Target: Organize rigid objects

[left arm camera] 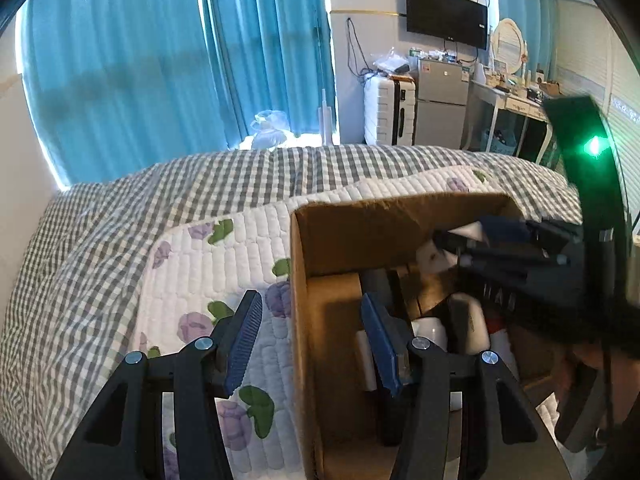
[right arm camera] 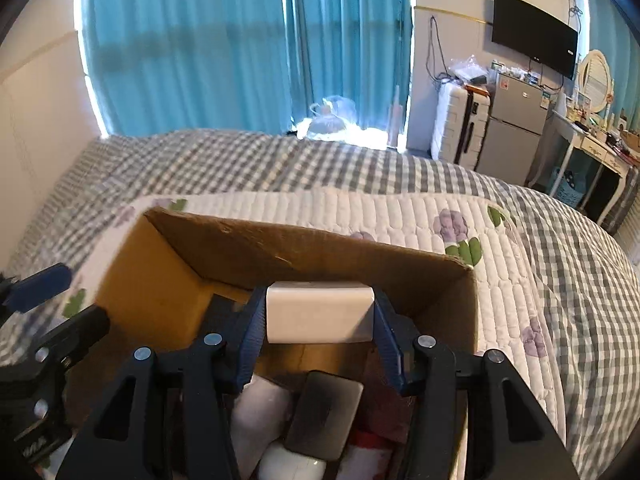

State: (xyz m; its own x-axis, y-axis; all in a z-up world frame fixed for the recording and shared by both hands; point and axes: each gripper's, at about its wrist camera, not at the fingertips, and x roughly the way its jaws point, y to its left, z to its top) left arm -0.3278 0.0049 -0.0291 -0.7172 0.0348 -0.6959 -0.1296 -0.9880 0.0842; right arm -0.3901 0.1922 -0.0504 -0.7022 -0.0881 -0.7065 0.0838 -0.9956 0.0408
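Over the cardboard box [right arm camera: 120, 280], ribbed fingers [right arm camera: 252, 340] pinch a smooth white block [right arm camera: 320, 312].

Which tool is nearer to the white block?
Right. The right tool grips the white block over the cardboard box; the left tool, empty, straddles the box's left wall.

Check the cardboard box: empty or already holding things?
Holding things: the cardboard box has white and dark items piled on its floor.

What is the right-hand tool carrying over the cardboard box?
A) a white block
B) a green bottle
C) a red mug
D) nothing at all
A: in the right wrist view, the right tool has its two blue pads pressed against the sides of a white block above the open cardboard box.
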